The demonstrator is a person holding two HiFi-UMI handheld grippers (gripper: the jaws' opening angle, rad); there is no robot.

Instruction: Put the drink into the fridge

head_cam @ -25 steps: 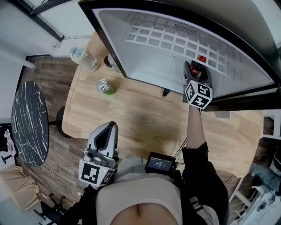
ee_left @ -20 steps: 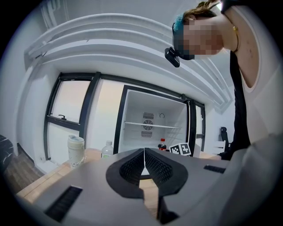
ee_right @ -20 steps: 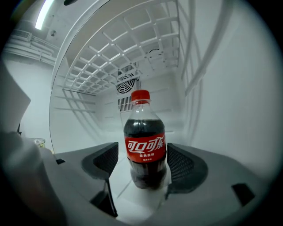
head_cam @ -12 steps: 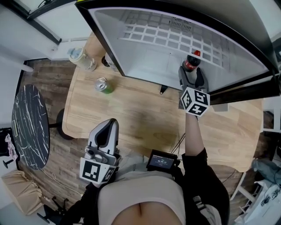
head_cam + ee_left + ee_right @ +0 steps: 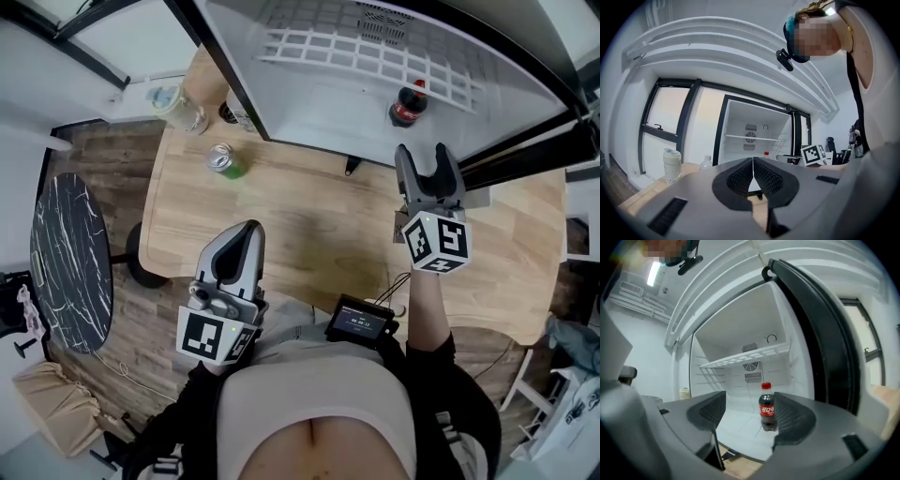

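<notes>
A small cola bottle (image 5: 408,104) with a red cap stands upright on the floor of the open fridge (image 5: 319,127), near its right side; it also shows in the right gripper view as the cola bottle (image 5: 767,412). My right gripper (image 5: 427,157) is open and empty, pulled back over the wooden table (image 5: 291,234), apart from the bottle. In its own view the right gripper (image 5: 747,420) frames the bottle between spread jaws. My left gripper (image 5: 237,246) is shut with nothing in it, low near my body; the left gripper (image 5: 753,161) points toward the fridge (image 5: 757,136).
A green can (image 5: 223,184), a lidded pale cup (image 5: 178,108) and a clear water bottle (image 5: 234,117) stand on the table left of the fridge. The black fridge door (image 5: 525,155) hangs open at right. A round dark marble table (image 5: 61,262) is at far left.
My right gripper let go of the cola bottle, opened and drew back out of the fridge toward me. The bottle stays standing inside. The left gripper barely moved.
</notes>
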